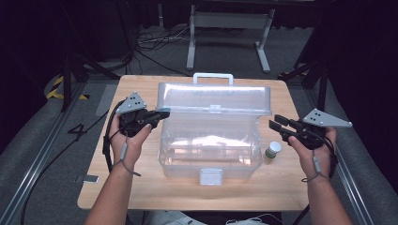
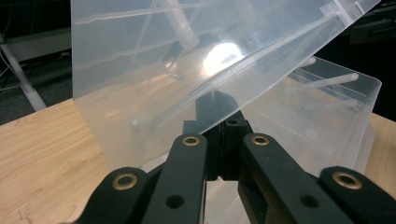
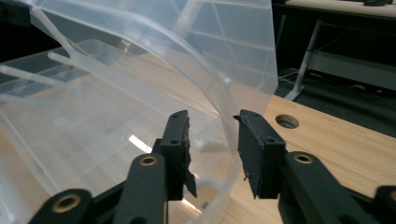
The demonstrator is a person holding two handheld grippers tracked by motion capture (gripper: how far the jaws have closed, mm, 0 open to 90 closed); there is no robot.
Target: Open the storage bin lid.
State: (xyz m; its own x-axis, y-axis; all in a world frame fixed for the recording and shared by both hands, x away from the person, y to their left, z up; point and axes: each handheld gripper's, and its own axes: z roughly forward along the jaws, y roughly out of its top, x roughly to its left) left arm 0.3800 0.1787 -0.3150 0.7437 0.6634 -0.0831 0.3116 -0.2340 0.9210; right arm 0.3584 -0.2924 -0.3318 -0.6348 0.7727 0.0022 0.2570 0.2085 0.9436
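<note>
Jaws of the left gripper [image 2: 219, 109] clamp the raised lid [image 1: 215, 97] of the clear plastic storage box [image 1: 210, 145] at centre frame; right gripper [image 3: 212, 135] parted around its edge. Light, slippery, flexible: grip the rim.

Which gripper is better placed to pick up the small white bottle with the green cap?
Probably the right gripper: its jaws stand open, near the small white bottle with the green cap. The left gripper is shut on the clear plastic lid.
</note>
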